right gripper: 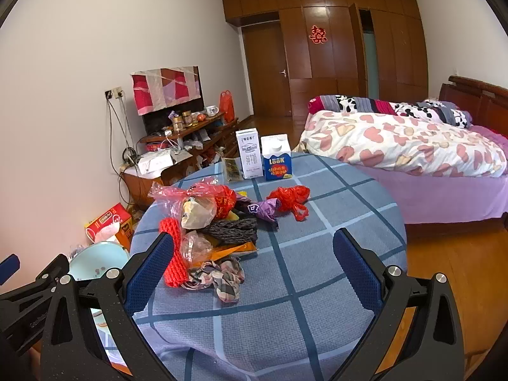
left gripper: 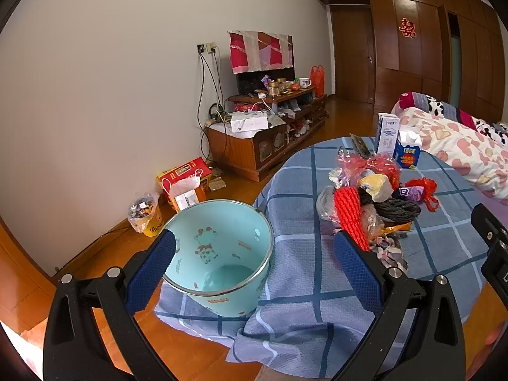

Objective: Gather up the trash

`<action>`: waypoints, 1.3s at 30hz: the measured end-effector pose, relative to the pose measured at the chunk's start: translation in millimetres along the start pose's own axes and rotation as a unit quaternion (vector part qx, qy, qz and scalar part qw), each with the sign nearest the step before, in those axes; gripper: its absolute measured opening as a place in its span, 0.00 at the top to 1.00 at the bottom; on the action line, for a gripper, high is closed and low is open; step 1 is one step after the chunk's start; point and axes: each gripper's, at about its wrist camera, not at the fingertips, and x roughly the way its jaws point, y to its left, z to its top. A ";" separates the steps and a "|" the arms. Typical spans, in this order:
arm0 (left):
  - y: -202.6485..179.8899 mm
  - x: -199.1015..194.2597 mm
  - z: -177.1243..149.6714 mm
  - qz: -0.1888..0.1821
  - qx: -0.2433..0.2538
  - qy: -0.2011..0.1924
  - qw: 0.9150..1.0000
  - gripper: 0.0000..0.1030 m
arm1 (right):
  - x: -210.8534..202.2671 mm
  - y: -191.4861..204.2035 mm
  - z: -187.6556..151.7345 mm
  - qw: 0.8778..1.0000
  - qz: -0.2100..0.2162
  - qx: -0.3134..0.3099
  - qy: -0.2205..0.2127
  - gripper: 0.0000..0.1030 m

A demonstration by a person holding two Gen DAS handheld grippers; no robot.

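The surface (right gripper: 317, 254) wears a blue cloth checked with darker and paler lines. The bucket (left gripper: 222, 254) is pale turquoise with brown cartoon prints. The foam net (right gripper: 173, 254) is red.

Trash pile (right gripper: 216, 222) on table (right gripper: 333, 254); bin (left gripper: 219, 254) left.

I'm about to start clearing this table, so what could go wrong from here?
1. The light blue bucket sits at the table's edge on bunched tablecloth, so a nudge from the open left gripper might tip it off.
2. The trash pile is tangled bags and netting; the open right gripper pinching one piece could drag others along.
3. The two cartons stand upright just behind the pile and could be knocked over.
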 end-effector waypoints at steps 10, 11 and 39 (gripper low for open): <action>0.4 -1.2 0.8 -0.001 -0.001 -0.001 1.000 0.06 | -1.1 -2.3 -0.8 1.000 0.000 0.003 0.000 0.05; 0.1 -1.5 0.6 -0.001 -0.001 -0.002 1.000 0.06 | -1.1 -2.1 -0.8 1.000 0.000 0.002 0.001 0.05; 0.4 -2.0 0.3 -0.002 -0.002 -0.001 1.000 0.06 | -0.7 -1.3 -5.2 1.000 0.002 0.000 0.000 0.05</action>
